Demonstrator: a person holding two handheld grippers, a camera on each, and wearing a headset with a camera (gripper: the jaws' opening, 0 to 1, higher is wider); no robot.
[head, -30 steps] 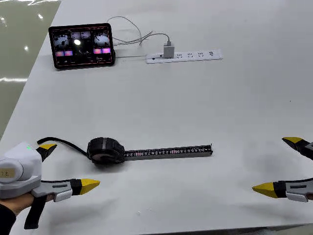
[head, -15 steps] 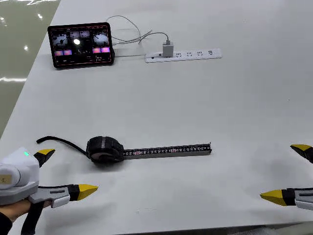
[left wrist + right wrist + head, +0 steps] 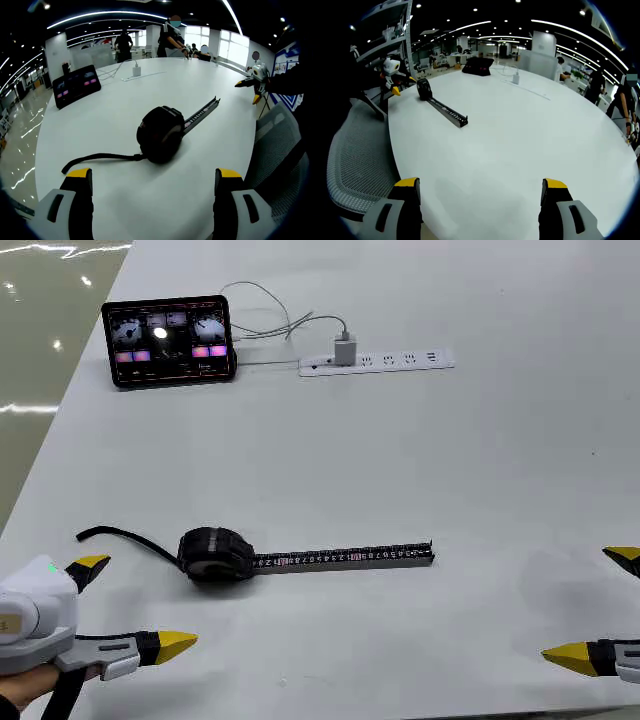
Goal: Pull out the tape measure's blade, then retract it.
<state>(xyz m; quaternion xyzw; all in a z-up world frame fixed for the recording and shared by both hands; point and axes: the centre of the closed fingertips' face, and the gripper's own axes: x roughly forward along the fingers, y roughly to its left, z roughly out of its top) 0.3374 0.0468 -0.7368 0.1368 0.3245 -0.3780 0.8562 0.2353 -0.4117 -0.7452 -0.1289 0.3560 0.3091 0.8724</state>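
Note:
A black tape measure [image 3: 214, 554] lies on the white table, its blade [image 3: 345, 558] pulled out to the right and its black strap [image 3: 125, 536] trailing left. In the left gripper view the tape measure case [image 3: 161, 132] sits ahead of the jaws, blade [image 3: 202, 109] running away to the right. My left gripper [image 3: 135, 604] is open near the table's front left, just short of the case. My right gripper [image 3: 608, 608] is open at the front right edge, well away from the blade's end [image 3: 463, 121].
A tablet [image 3: 168, 339] with a lit screen stands at the back left. A white power strip [image 3: 378, 361] with a charger and cables lies beside it. A mesh chair [image 3: 355, 170] shows off the table's edge in the right gripper view. People stand in the background.
Both grippers have drawn back toward the front edge of the table, the right one further right. The tape measure and its extended blade have stayed put.

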